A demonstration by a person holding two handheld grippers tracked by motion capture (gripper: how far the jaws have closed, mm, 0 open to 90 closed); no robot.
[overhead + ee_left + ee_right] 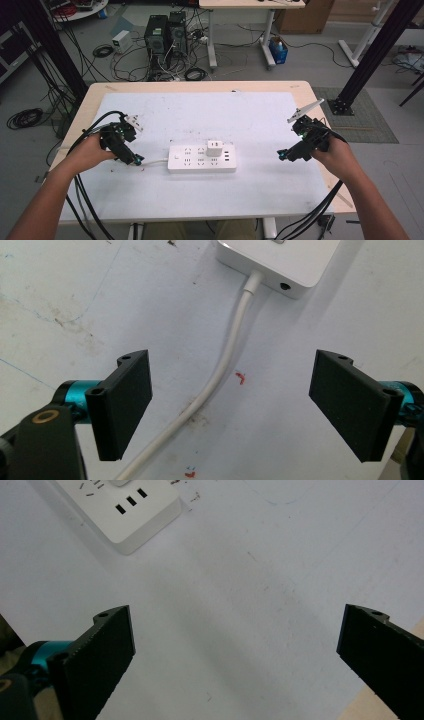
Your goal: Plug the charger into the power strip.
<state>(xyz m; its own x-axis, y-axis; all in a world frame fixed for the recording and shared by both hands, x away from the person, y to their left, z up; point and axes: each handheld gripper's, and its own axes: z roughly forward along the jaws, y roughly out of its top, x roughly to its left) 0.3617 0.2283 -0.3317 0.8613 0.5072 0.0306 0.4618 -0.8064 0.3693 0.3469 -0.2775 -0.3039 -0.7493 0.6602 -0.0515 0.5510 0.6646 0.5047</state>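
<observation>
1. Left gripper view first: the left gripper point(230, 407) has its jaws spread fairly wide with nothing pinched. The white cord point(220, 370) runs up between them on the mat without touching either pad.
2. That cord plugs into the short end of the white power strip point(280, 262), which sits just past the jaw tips at the top of that view. A couple of small red marks point(241, 378) are on the mat right beside the cord.
3. Right gripper view: the right gripper point(235, 650) is gaping open, pads far apart and totally empty, just bare mat between them. One corner of the power strip, with its row of USB slots point(131, 501), shows off at the top left, well apart from the jaws.
4. From the high view, the left gripper point(134, 159) hangs low at the strip's left end, just beside where the cord comes out. The right gripper point(286, 154) is out to the right, a clear gap away from the strip point(200, 160).
5. The strip lies flat around the middle of the white mat point(200, 115), a bit toward the person, with a white plug adapter point(215, 148) stuck upright in one of its sockets.
6. The mat covers most of a light wooden table point(310, 92). Beyond it on the floor there are computer towers point(165, 32) and loose cables.
</observation>
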